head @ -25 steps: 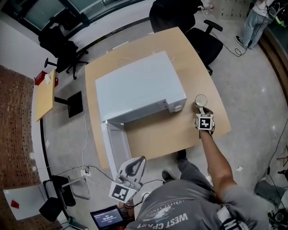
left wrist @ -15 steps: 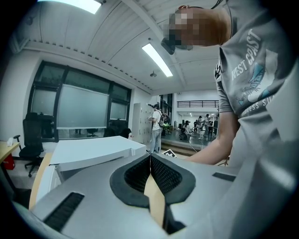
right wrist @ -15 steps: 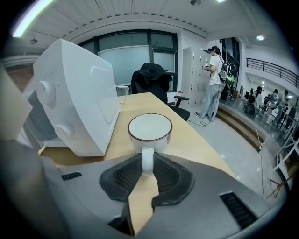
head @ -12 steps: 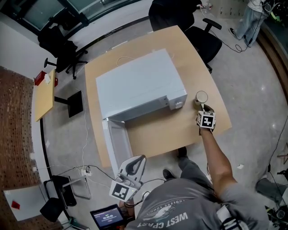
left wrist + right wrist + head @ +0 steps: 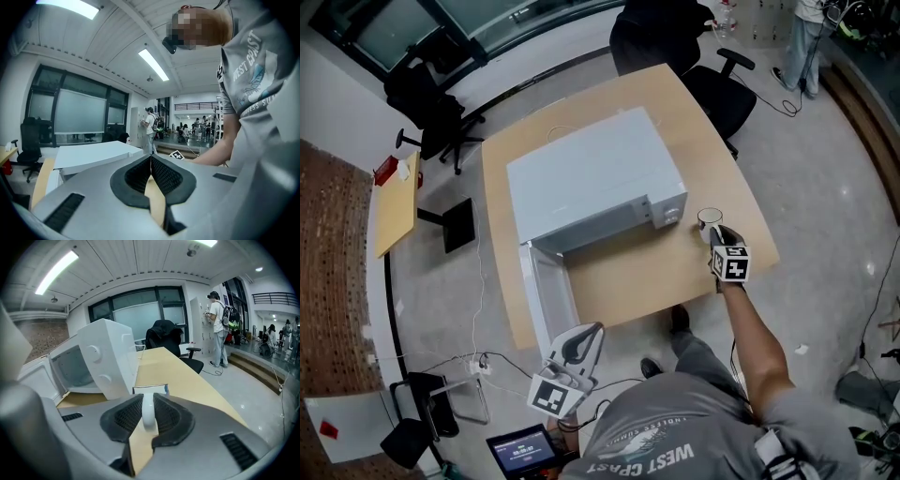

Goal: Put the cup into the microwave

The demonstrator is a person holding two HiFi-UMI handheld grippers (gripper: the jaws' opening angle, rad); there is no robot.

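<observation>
**A:** Desk (image 5: 619, 272): pale wood-look top, matt, smooth. Microwave (image 5: 591, 178): white casing, looks like painted sheet metal, satin.

**B:** Cup (image 5: 709, 223) by the desk's right edge?

**A:** White, glossy, ceramic by the look.

**B:** Left hand-held gripper (image 5: 151, 161)?

**A:** Grey shell, matt, looks like moulded plastic. Pads (image 5: 164, 176) black, rubbery-looking, fine grid texture.

**B:** Rest?

**A:** Floor (image 5: 825, 187) grey, polished, throws back light. Office chair (image 5: 675, 47) black, cloth-looking. Shirt (image 5: 675, 431) grey cloth, matt.
</observation>
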